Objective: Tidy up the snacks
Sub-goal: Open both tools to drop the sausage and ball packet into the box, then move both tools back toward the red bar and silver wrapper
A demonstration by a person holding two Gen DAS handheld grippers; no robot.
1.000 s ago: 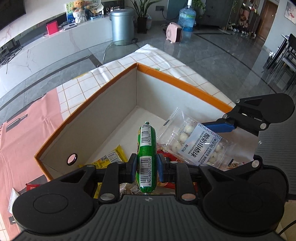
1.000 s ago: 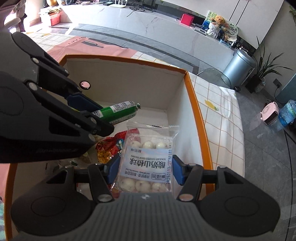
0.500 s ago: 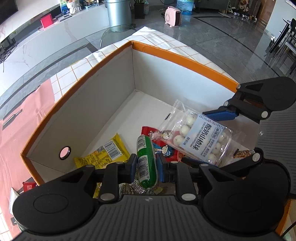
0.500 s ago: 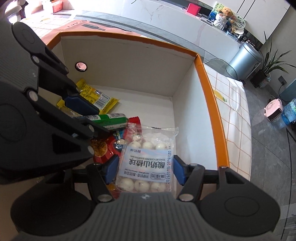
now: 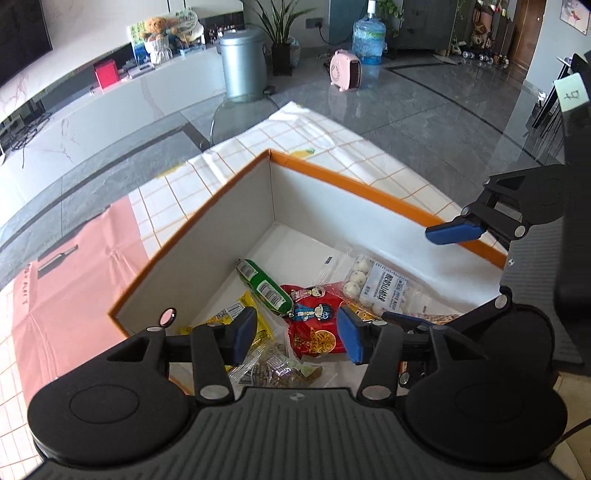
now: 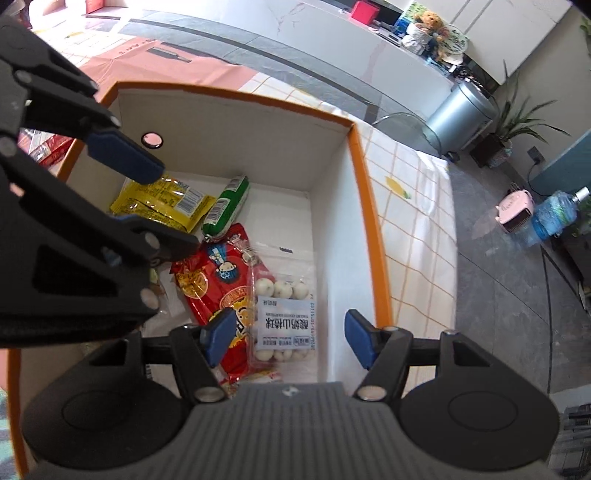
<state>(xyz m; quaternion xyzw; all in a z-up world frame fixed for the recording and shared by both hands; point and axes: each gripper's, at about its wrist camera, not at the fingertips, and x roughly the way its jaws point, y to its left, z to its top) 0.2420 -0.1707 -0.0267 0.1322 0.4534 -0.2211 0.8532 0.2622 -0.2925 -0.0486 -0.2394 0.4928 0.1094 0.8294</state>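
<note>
An orange-rimmed white box [image 5: 332, 181] [image 6: 364, 192] holds the snacks. A green sausage stick [image 5: 264, 288] [image 6: 227, 205] lies on its floor beside a yellow packet [image 6: 162, 201] and a red packet [image 5: 317, 325] [image 6: 218, 280]. A clear bag of white balls [image 5: 380, 288] [image 6: 284, 317] rests next to the red packet. My left gripper [image 5: 297, 334] hovers above the pile, jaws opening, nothing between them. My right gripper [image 6: 290, 339] hangs over the ball bag, jaws opening, pads clear of it.
The box stands on a checked cloth [image 5: 332, 140] next to a pink mat [image 5: 74, 266]. Red packets [image 6: 44, 147] lie outside the box's left wall. A steel bin [image 5: 242, 62], pink heater [image 5: 345, 74] and water jug [image 5: 367, 35] stand on the floor beyond.
Both grippers dipped into the box, let go and rose. The green sausage left my left jaws and lies on the floor; the ball bag dropped from my right jaws.
</note>
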